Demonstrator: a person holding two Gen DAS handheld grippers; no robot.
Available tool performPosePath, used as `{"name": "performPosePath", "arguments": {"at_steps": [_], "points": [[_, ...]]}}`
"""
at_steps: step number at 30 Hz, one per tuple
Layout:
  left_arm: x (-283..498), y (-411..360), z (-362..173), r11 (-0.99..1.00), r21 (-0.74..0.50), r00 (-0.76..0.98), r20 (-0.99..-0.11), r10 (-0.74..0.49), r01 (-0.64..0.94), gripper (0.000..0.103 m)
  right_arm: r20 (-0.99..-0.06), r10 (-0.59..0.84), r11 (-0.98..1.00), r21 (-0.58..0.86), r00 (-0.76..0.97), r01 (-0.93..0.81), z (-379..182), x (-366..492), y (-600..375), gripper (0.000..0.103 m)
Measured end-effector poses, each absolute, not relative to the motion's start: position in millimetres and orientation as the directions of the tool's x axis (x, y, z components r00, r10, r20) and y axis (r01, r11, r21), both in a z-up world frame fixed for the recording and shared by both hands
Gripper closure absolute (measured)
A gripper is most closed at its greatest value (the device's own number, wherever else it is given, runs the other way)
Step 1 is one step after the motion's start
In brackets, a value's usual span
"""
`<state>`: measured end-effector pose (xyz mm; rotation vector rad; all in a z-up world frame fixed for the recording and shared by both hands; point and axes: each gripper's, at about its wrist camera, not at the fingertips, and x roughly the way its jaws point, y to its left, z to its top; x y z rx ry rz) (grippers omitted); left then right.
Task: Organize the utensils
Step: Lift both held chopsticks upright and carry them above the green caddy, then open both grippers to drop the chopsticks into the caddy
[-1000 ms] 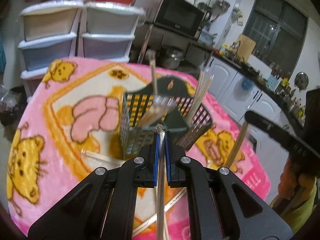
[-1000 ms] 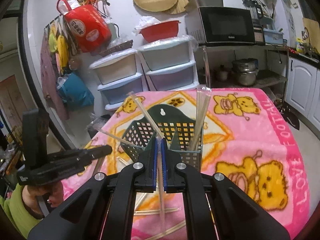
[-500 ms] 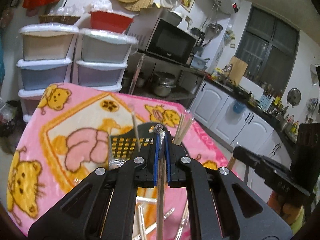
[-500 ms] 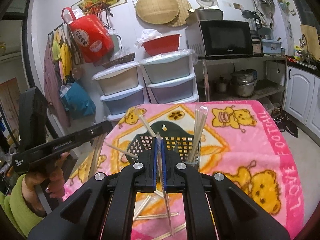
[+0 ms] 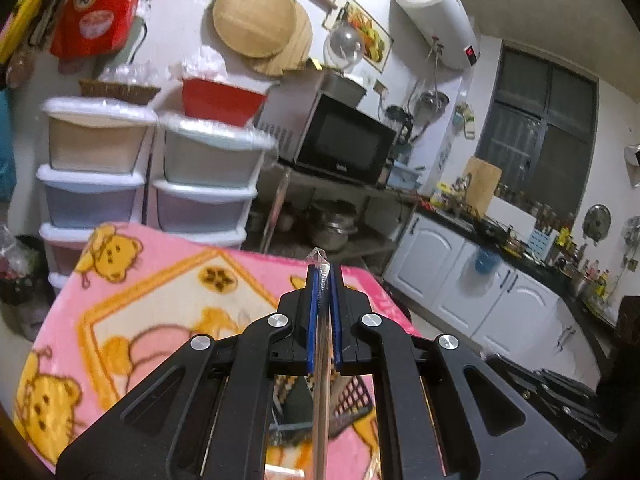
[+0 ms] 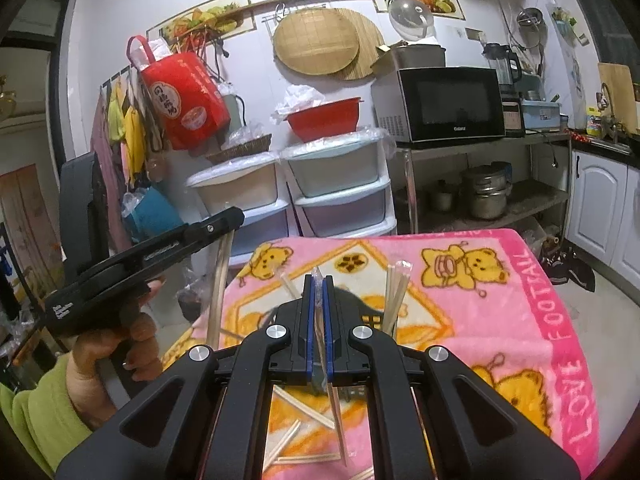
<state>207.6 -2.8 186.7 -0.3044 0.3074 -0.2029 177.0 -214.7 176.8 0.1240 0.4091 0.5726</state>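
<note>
— What have you got in each hand?

— My left gripper (image 5: 323,276) is pinched on a wrapped pair of chopsticks (image 5: 321,400); the clear wrapper tip pokes out past the blue pads. My right gripper (image 6: 317,288) is pressed together on another wrapped pair (image 6: 335,404), which slants down below the jaws.

— Where is the holder?

— The dark green mesh utensil basket (image 6: 370,318) stands on the desk under the pink bear blanket (image 6: 520,320), mostly hidden behind my right gripper. A bundle of chopsticks (image 6: 394,292) stands upright in it.

— Anything loose?

— Several chopsticks (image 6: 304,404) lie scattered on the blanket in front of the basket. From the right wrist view, my left hand (image 6: 120,344), in a green sleeve, holds its gripper above the desk's left edge.
</note>
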Motion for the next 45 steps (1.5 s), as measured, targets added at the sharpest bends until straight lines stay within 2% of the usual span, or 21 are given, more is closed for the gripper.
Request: {"name": "performPosePath", "arguments": {"at_steps": [14, 24, 34, 45], "points": [[234, -3, 218, 0.963, -0.266, 0.991, -0.117, -0.072, 0.038, 0.100, -0.243, 0.555, 0.830, 0.230, 0.796, -0.508, 210, 209, -203, 0.099], [263, -7, 222, 0.972, -0.235, 0.999, -0.051, 0.007, -0.019, 0.100, -0.198, 0.543, 0.833, 0.253, 0.816, -0.492, 217, 247, -198, 0.099], [278, -4, 199, 0.972, -0.230, 0.998, -0.050, 0.029, -0.039, 0.100, -0.186, 0.534, 0.836, 0.262, 0.825, -0.482, 201, 274, -192, 0.099], [280, -3, 185, 0.975, -0.222, 0.997, -0.079, 0.002, -0.019, 0.100, -0.226, 0.538, 0.832, 0.296, 0.812, -0.469, 177, 282, -190, 0.099]]}}
